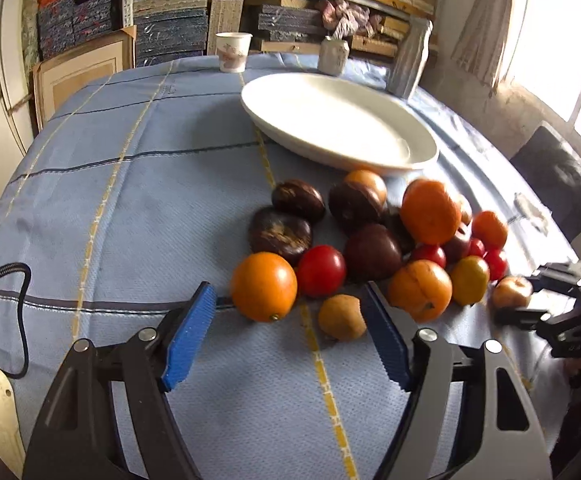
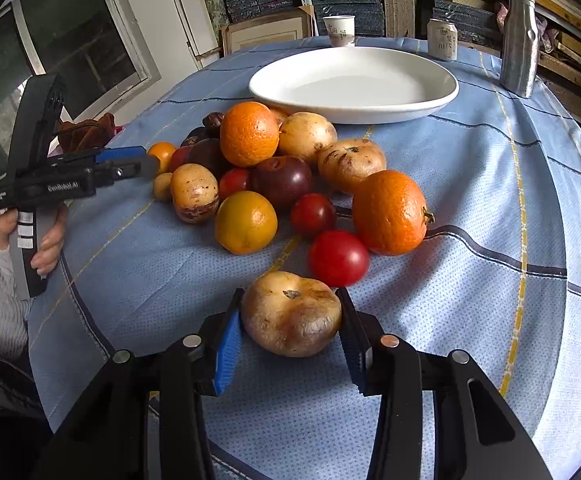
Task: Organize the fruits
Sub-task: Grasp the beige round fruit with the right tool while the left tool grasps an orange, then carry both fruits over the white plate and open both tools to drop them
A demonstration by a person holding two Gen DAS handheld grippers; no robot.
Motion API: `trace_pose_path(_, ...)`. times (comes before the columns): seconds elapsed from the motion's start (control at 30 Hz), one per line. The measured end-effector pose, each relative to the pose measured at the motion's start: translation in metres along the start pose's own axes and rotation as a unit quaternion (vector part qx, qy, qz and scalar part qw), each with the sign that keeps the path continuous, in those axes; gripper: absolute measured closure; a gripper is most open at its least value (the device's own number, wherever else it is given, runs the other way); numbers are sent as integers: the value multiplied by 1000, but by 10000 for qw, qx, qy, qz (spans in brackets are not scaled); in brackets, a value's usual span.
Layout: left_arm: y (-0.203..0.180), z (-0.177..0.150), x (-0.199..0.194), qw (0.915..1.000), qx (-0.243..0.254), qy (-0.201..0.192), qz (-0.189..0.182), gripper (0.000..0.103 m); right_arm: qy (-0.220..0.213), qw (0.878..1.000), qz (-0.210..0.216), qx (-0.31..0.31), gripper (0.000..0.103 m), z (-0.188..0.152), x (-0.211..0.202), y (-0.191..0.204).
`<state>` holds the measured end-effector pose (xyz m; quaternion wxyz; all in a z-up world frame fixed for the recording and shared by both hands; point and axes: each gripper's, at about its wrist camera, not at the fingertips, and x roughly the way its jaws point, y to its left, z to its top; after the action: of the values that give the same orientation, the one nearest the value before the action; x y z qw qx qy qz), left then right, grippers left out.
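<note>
A pile of mixed fruit lies on the blue tablecloth in front of a large white plate [image 1: 338,120], which also shows in the right wrist view [image 2: 354,80]. My left gripper [image 1: 290,308] is open, its blue pads either side of an orange [image 1: 263,286] and a small brown fruit [image 1: 341,317], touching neither. My right gripper [image 2: 290,312] has its pads against both sides of a tan bruised fruit [image 2: 292,314] resting on the cloth. Oranges [image 2: 388,212], red tomatoes [image 2: 337,258] and dark purple fruits [image 2: 282,180] lie beyond. The left gripper [image 2: 142,160] shows from the side in the right wrist view.
A paper cup [image 1: 232,52], a small can [image 1: 332,56] and a silver bottle [image 2: 518,40] stand at the table's far edge behind the plate. Shelves of stacked boards fill the back wall. A black cable [image 1: 18,312] lies at the left.
</note>
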<state>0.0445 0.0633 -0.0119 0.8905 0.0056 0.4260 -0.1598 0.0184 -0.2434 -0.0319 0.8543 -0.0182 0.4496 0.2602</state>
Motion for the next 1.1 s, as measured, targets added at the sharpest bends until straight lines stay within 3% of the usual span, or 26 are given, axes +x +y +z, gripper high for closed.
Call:
trace_pose_path(0.17,12,2,1,9998,-156,-9,159,32,4,10000,-49,-50,58,1,1,1)
trace_pose_path(0.23,15,2,7,9994,-182,81,282,50,8,9999,-86,-82,58,1,2,2)
trace_pose_path(0.33,17,0,18,9992,-253,282,95,62,11,9998,-130,-123,57,1,2,4)
trace_pose_path(0.47,8,-2,26,9990,-77,307,318,62,8,9998,-152,-143,57,1,2,5)
trace_pose_path(0.67,7,-1,23,9989,-174,241,360,66,-23,9997,-178,-151,59,0,0,5)
trace_pose_path(0.87,7,0,-10,9988,-396,-132,272,66,-286,9995,-99,95,60,-4,-17,-5)
trace_pose_path(1.0,-7,22,-31,9985,-246,-389,295,66,-646,9977,-156,159,60,5,-41,-12)
trace_pose_path(1.1,-21,53,-32,9983,-138,-521,236,66,-1009,9946,-237,98,60,31,-61,-16)
